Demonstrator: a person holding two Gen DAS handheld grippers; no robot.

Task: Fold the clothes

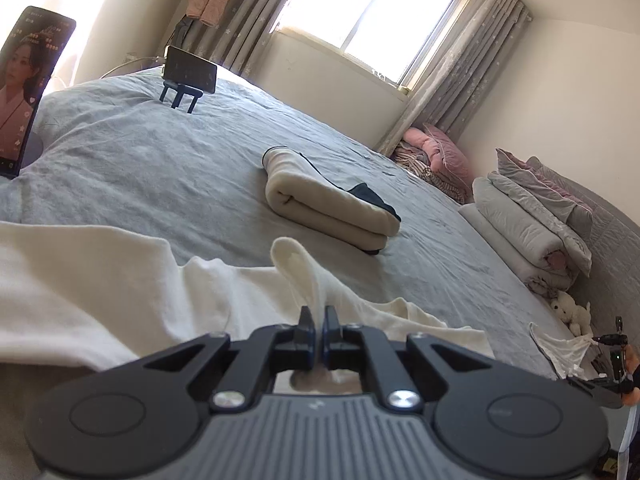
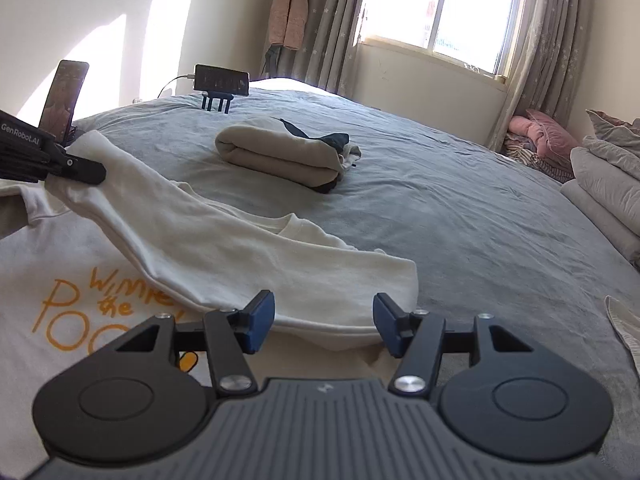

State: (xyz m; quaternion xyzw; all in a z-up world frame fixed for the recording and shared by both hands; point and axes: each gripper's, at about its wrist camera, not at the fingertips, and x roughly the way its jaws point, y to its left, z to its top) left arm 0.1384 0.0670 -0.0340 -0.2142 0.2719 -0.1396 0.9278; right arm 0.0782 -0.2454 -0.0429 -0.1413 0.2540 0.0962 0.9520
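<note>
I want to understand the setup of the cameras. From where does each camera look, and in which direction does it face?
Left wrist: sits behind the left tool, low over the bed, facing the window; its own fingers, shut on the cream sweatshirt, show.
Right wrist: sits behind the open right tool, facing the same window across the bed; the left tool shows at the left edge, lifting a sleeve.
Both share the folded beige garment, the two phones on stands, and the curtains.

A cream printed sweatshirt lies spread on the grey-sheeted bed, nearest the cameras. Behind it sits a folded beige garment bundle; farther back (at the bed's far edge) stands a black phone on a stand.
</note>
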